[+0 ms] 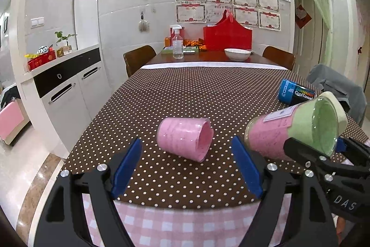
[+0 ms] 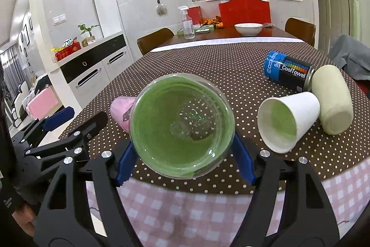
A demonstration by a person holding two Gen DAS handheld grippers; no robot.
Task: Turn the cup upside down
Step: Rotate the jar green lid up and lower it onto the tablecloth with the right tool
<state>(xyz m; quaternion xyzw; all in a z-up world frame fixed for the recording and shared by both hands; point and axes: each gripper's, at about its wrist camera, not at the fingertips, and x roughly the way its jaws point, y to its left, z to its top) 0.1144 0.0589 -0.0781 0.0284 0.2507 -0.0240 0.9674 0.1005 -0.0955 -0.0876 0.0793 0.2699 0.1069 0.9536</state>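
My right gripper (image 2: pixel 182 154) is shut on a clear glass cup (image 2: pixel 182 126) lined with pink and green material. The cup is tipped on its side, its mouth facing the right wrist camera. In the left wrist view the same cup (image 1: pixel 293 131) is held off the table at the right, with the right gripper (image 1: pixel 333 149) at its rim. My left gripper (image 1: pixel 187 168) is open and empty near the table's front edge. A pink roll (image 1: pixel 185 139) lies on the dotted cloth just beyond its fingertips.
A white paper cup (image 2: pixel 286 117) lies on its side at the right, next to a cream roll (image 2: pixel 333 98) and a CoolTowel can (image 2: pixel 289 71). A white bowl (image 2: pixel 248 29), a spray bottle (image 2: pixel 187 22) and a red bag (image 2: pixel 245 10) stand at the far end. Chairs flank the table.
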